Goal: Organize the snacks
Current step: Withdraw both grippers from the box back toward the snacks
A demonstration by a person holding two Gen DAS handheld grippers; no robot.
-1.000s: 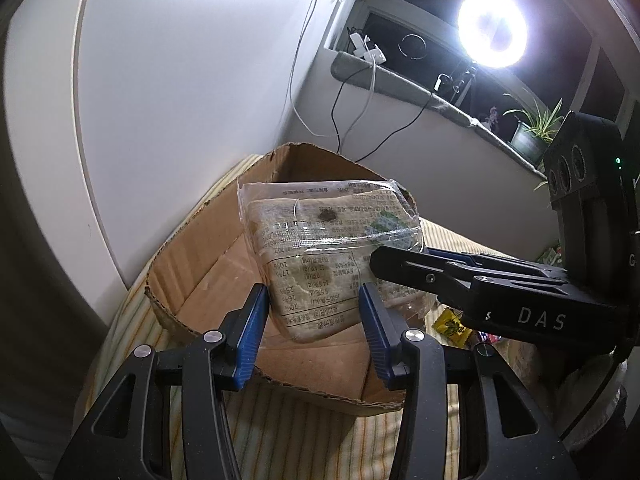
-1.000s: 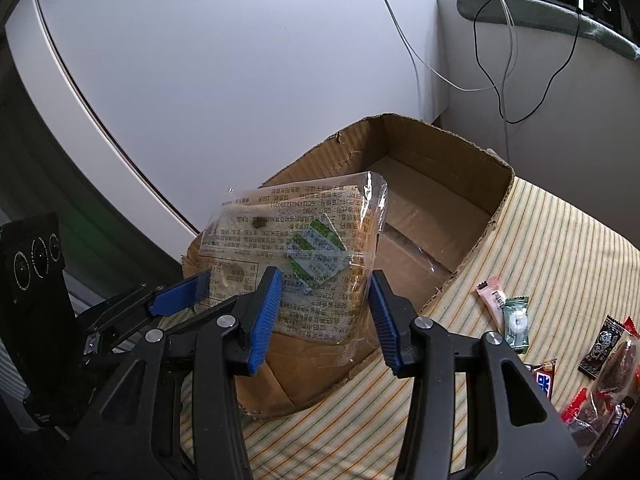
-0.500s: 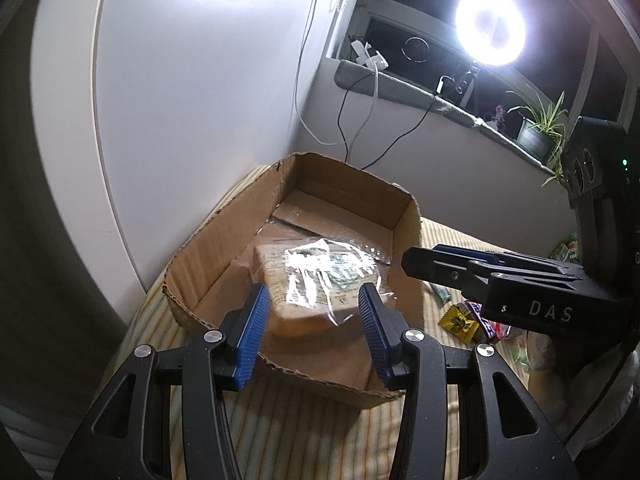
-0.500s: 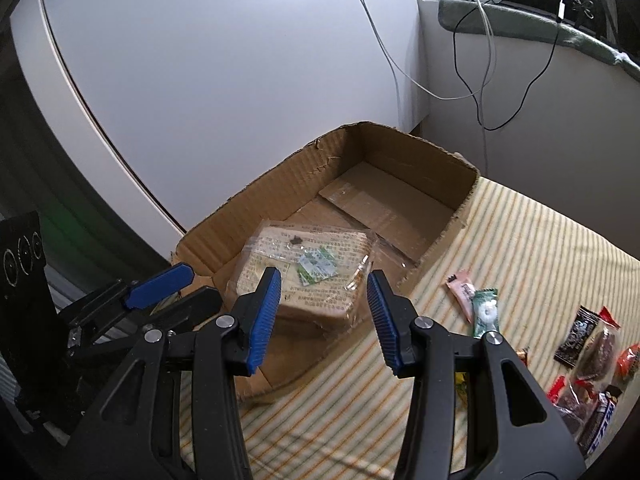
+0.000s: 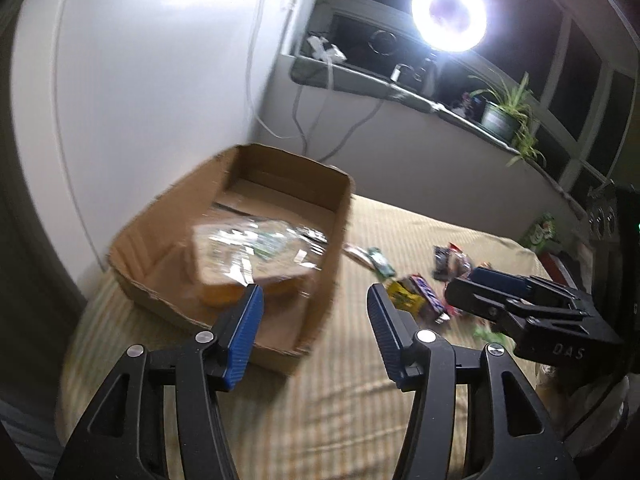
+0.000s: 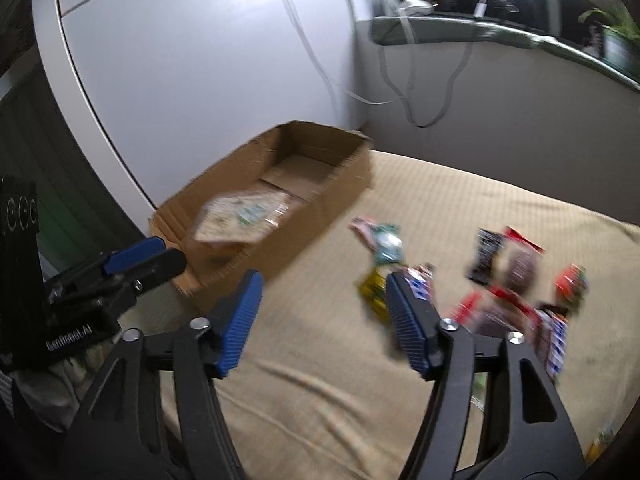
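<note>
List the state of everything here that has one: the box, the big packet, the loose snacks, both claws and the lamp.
Cardboard box: open-topped, holding one packet.
Clear-wrapped packet: lying inside the box, released.
Loose snacks: scattered on the striped cloth, outside the box.
Left claw: open, jaws just widened, nothing between them.
Right claw: open, jaws just widened, empty.
Ring light: on.
</note>
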